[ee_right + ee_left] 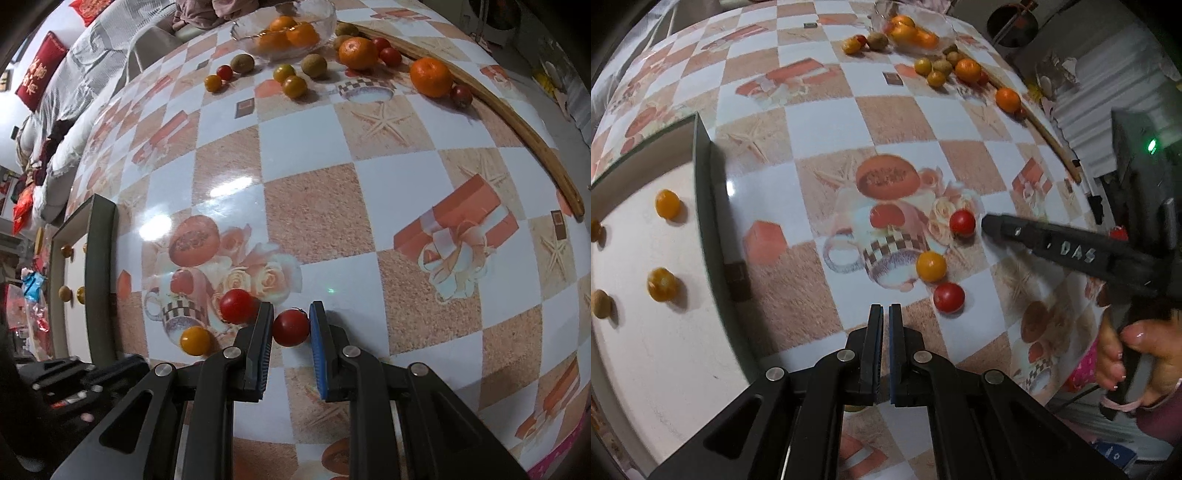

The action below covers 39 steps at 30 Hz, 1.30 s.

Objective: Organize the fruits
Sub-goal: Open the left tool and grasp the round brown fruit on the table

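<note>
Red tomato apparently pinched inside right hand-held gripper.

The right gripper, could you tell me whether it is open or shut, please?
Shut on a red tomato: in the right wrist view, the right gripper has both jaws touching the tomato's sides.

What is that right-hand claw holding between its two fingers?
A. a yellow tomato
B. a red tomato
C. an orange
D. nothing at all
B: in the right wrist view the right gripper has its two pads closed against a red tomato on the table; the yellow tomato lies loose to the side.
</note>
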Each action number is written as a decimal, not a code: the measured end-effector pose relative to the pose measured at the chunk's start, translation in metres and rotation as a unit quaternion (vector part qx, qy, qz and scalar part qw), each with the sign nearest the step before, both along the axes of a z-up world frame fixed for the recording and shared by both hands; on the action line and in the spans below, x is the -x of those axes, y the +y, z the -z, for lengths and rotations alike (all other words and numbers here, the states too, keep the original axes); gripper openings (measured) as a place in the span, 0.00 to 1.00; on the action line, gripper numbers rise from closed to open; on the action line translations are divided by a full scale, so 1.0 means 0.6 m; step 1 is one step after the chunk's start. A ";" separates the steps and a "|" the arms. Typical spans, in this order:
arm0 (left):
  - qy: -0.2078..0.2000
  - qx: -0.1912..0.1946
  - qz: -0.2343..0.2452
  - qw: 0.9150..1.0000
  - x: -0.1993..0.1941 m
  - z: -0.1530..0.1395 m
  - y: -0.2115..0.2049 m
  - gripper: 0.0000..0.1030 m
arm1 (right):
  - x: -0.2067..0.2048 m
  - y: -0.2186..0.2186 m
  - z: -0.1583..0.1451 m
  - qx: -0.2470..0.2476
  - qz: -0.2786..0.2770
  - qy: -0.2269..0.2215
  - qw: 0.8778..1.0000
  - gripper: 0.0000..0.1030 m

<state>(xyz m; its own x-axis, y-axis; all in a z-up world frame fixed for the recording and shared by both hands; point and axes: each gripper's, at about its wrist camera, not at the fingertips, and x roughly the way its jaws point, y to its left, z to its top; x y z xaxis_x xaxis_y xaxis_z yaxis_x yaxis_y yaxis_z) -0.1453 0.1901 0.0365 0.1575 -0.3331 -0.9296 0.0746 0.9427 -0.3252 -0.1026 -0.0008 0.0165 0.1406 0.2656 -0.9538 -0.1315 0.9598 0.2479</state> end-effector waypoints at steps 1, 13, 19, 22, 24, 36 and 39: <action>-0.001 -0.001 0.000 1.000 -0.005 -0.003 0.004 0.01 | 0.000 0.000 0.001 0.000 0.001 0.000 1.000 0.21; -0.007 -0.015 -0.024 1.000 -0.007 -0.018 0.025 0.93 | 0.005 0.013 0.001 0.025 -0.020 -0.015 0.999 0.21; -0.033 -0.025 -0.034 0.999 -0.005 -0.044 0.035 1.00 | 0.008 0.021 0.002 0.035 -0.028 -0.024 0.999 0.21; -0.027 -0.043 -0.023 0.998 -0.001 -0.047 0.036 1.00 | 0.011 0.023 0.003 0.040 -0.029 -0.024 0.998 0.21; -0.025 -0.052 -0.018 0.998 0.011 -0.051 0.034 1.00 | 0.014 0.026 0.003 0.046 -0.035 -0.026 0.998 0.21; -0.007 -0.074 0.024 0.997 0.061 -0.035 -0.030 1.00 | 0.015 0.033 0.003 0.064 -0.049 -0.036 0.996 0.21; -0.006 -0.088 0.020 0.996 0.062 -0.018 -0.044 1.00 | 0.018 0.028 0.004 0.063 -0.047 -0.033 0.996 0.21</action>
<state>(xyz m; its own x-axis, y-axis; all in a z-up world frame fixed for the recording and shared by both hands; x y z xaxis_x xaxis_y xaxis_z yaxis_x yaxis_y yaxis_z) -0.1824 0.1634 0.0476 0.1590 -0.1711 -0.9723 0.1166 0.9812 -0.1536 -0.1133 0.0162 0.0142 0.1850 0.1600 -0.9696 -0.2349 0.9653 0.1145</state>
